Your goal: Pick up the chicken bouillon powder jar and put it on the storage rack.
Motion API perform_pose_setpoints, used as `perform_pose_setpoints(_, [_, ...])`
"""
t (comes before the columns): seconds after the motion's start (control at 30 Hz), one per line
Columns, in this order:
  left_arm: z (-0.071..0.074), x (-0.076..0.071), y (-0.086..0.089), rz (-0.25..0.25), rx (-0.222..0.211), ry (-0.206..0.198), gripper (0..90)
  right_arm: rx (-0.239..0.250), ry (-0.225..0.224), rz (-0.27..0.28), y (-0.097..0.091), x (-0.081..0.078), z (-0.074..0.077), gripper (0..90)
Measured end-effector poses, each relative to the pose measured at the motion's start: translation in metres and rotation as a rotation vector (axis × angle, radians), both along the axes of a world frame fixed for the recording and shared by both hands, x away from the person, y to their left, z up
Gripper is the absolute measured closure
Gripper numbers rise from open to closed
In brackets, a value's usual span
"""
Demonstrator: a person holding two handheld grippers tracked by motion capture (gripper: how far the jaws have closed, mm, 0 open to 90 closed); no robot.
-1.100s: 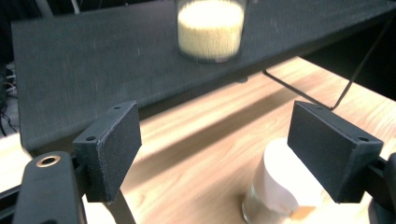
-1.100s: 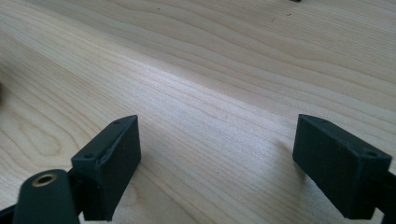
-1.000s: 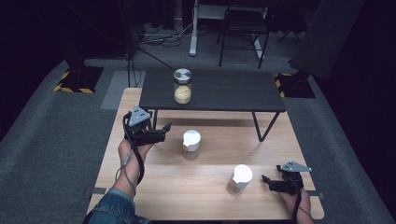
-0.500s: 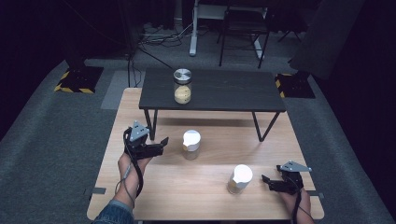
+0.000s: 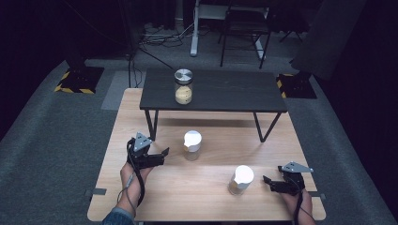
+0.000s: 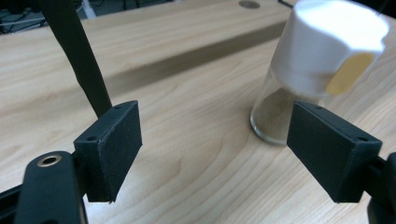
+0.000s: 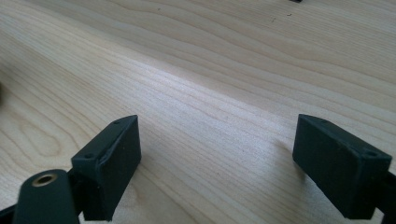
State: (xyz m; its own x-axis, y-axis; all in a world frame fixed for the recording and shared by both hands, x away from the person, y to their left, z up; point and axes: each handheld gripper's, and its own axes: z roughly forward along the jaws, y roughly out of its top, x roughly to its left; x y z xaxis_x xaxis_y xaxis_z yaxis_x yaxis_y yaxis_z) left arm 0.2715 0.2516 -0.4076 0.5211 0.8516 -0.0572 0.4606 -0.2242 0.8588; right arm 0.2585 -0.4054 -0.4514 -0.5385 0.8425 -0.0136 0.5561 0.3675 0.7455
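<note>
Since its jaws stand apart with nothing between them, the left gripper (image 5: 162, 153) looks lined up for the white-capped glass spice jar (image 5: 192, 145) just ahead — the right gripper (image 5: 268, 182) rests spread and empty.

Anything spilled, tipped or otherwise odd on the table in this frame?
Nothing stands out. Both white-capped shakers stand upright on the wooden table, and the metal-lidded jar sits upright on the small dark table. No spill shows.

Both grippers, left (image 5: 163, 153) and right (image 5: 265, 179), are black with grey three-cornered top plates, flat rectangular pads bearing small screw holes, and trailing black cables.
</note>
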Motion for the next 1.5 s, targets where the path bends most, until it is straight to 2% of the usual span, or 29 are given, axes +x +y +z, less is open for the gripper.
perform_pose_setpoints(0.33, [-0.021,0.003,-0.002,-0.011,0.032,0.034,18.1,0.0,0.0,0.0,0.0,0.0,0.0,14.9])
perform_pose_setpoints(0.83, [-0.042,0.006,-0.009,-0.027,0.086,0.088,18.1,0.0,0.0,0.0,0.0,0.0,0.0,14.9])
perform_pose_setpoints(1.07, [-0.044,0.009,-0.016,-0.034,0.126,0.123,18.1,0.0,0.0,0.001,0.0,0.0,0.0,14.9])
perform_pose_setpoints(1.27, [-0.042,0.013,-0.027,-0.043,0.185,0.155,18.2,0.0,0.0,0.0,0.0,0.0,0.0,14.9])
perform_pose_setpoints(1.37, [-0.042,0.014,-0.027,-0.034,0.171,0.168,17.8,0.0,-0.001,0.001,0.0,0.0,0.0,14.9])
perform_pose_setpoints(1.5, [-0.042,0.014,-0.027,-0.033,0.171,0.167,17.3,0.0,0.0,0.001,0.0,0.0,0.0,14.9])
